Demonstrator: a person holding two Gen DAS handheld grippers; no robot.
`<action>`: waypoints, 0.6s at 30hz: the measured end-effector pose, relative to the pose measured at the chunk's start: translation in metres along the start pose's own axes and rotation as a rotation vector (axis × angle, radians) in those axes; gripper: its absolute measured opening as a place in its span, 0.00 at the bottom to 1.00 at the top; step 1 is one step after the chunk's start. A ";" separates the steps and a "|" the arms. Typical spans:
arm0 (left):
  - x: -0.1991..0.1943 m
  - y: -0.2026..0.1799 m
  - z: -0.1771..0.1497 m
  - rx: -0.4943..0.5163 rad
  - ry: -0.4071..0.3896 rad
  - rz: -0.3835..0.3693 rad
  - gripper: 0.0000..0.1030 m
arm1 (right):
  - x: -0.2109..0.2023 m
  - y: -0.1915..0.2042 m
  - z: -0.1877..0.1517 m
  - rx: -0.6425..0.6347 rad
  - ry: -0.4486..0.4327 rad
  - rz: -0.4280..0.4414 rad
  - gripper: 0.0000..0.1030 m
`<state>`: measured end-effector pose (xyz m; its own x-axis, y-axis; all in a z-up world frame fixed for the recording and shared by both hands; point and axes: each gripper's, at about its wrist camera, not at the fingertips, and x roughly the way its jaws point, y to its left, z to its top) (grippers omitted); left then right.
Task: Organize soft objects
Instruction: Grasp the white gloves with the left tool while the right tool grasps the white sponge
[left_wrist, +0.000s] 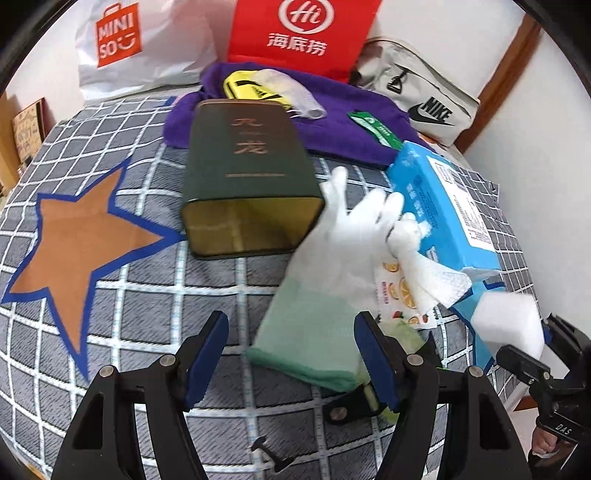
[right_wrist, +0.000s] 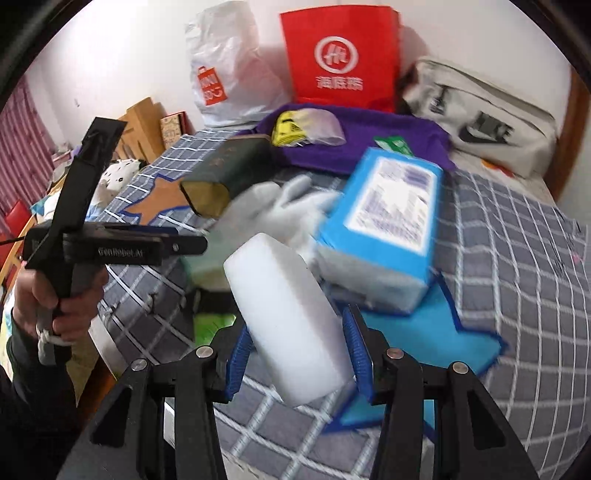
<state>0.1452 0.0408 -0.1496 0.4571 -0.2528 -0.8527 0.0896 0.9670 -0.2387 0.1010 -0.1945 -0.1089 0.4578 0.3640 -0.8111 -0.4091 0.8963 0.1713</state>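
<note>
A white glove with a green cuff (left_wrist: 325, 280) lies on the checked bedspread, right in front of my left gripper (left_wrist: 291, 354), which is open with its cuff just ahead of the fingers. The glove also shows in the right wrist view (right_wrist: 280, 210). My right gripper (right_wrist: 299, 354) is shut on a white sponge block (right_wrist: 288, 314) held above the bed; the block also shows in the left wrist view (left_wrist: 513, 321). A blue tissue pack (left_wrist: 447, 206) lies right of the glove, also seen in the right wrist view (right_wrist: 384, 218).
A dark green tin (left_wrist: 247, 177) lies open-ended beside the glove. A purple towel (left_wrist: 340, 122) behind holds a yellow item (left_wrist: 247, 86) and a green packet (left_wrist: 373, 127). A red bag (left_wrist: 299, 33), a white Miniso bag (left_wrist: 122, 40) and a Nike bag (left_wrist: 424, 99) line the wall.
</note>
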 end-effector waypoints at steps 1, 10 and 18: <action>0.001 -0.003 0.000 0.009 -0.017 0.001 0.66 | 0.001 -0.005 -0.003 0.010 0.006 -0.005 0.46; 0.019 -0.020 0.013 0.090 -0.013 0.088 0.66 | 0.030 -0.041 -0.009 0.096 0.065 0.004 0.47; 0.036 -0.026 0.018 0.124 0.006 0.095 0.66 | 0.041 -0.053 -0.006 0.106 0.088 0.022 0.47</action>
<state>0.1751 0.0069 -0.1657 0.4636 -0.1602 -0.8714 0.1552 0.9830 -0.0981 0.1370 -0.2288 -0.1545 0.3771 0.3642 -0.8516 -0.3304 0.9118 0.2436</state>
